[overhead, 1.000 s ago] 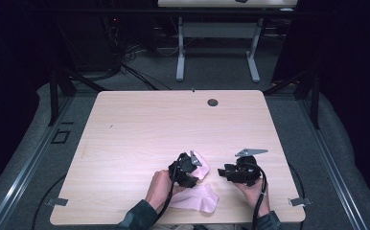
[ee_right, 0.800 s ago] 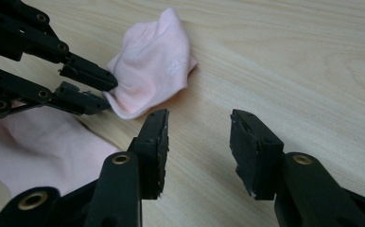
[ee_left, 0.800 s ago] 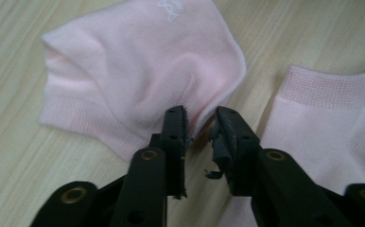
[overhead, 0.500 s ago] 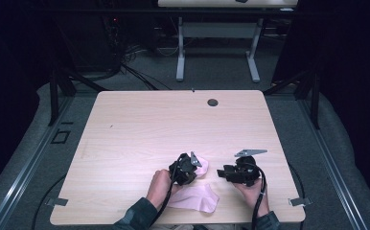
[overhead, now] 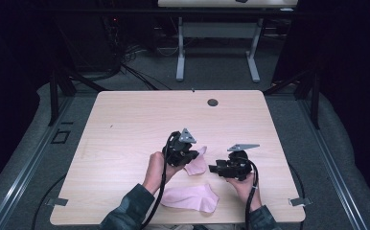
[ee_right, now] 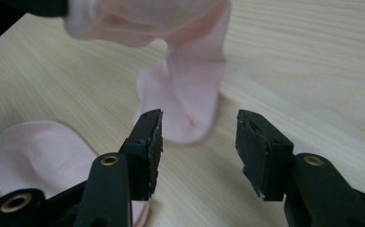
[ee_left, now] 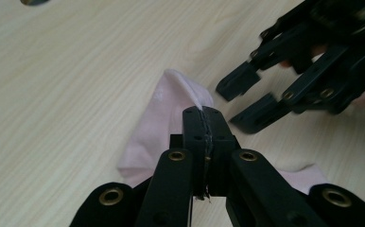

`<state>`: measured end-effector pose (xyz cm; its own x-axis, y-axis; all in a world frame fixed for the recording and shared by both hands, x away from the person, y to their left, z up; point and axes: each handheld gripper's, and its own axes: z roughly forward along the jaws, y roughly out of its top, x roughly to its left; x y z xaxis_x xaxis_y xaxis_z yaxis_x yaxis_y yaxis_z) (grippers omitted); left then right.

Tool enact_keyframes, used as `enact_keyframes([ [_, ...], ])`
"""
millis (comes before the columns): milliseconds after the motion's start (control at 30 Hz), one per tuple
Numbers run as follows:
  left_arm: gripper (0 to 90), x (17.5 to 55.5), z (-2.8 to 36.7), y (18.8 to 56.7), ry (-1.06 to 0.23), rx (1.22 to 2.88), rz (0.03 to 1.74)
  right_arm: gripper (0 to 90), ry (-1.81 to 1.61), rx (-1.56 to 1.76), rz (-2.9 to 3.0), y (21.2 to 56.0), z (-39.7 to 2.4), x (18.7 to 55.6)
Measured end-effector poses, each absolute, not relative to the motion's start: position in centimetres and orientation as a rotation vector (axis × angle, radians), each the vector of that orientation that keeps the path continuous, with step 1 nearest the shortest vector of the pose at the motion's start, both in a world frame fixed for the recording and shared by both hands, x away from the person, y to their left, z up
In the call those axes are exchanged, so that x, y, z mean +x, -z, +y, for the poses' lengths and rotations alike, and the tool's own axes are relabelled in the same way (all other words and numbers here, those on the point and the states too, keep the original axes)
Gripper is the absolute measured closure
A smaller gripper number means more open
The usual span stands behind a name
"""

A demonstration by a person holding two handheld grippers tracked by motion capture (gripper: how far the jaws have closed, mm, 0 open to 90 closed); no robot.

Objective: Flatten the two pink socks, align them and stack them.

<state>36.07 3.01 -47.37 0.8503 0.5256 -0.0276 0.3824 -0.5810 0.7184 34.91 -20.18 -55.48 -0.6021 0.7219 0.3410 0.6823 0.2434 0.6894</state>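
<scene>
Two pale pink fabric socks on the light wooden table (overhead: pixel 125 124)

The left gripper (ee_left: pixel 204 124) pinches one pink sock (ee_left: pixel 164 118), lifting its edge; the right gripper (ee_right: pixel 198 137), jaws apart (just widening), grips nothing; the other pink sock (overhead: pixel 190 197) lies flat nearby.

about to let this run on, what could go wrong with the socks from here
1. The left gripper pinches only a thin edge of the lifted sock; it could slip out as it rises.
2. The right gripper is open, its jaws having just widened, with the sock's hanging end beyond its tips and nothing between them; closing now may miss.
3. The two grippers sit close together and could knock.
4. The second sock lies near the table edge and could be dragged off.
</scene>
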Motion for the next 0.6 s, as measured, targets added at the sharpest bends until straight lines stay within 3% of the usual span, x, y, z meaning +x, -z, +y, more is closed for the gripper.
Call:
enact_keyframes([
  [167, 89.8, 35.7, 3.3, 45.9, -0.246, 2.215, 0.636, 49.9, -1.265, 1.395, 2.463, 56.3, -19.1, 36.7],
  [367, 89.8, 35.5, 4.3, 45.1, -0.238, 2.175, 0.642, 75.5, -1.221, 1.402, 2.473, 57.2, -18.9, 37.0],
  [600, 89.6, 36.2, 7.1, 47.4, -0.208, 2.156, 0.803, 75.7, -1.079, 1.303, 2.502, 57.3, -18.0, 36.7],
])
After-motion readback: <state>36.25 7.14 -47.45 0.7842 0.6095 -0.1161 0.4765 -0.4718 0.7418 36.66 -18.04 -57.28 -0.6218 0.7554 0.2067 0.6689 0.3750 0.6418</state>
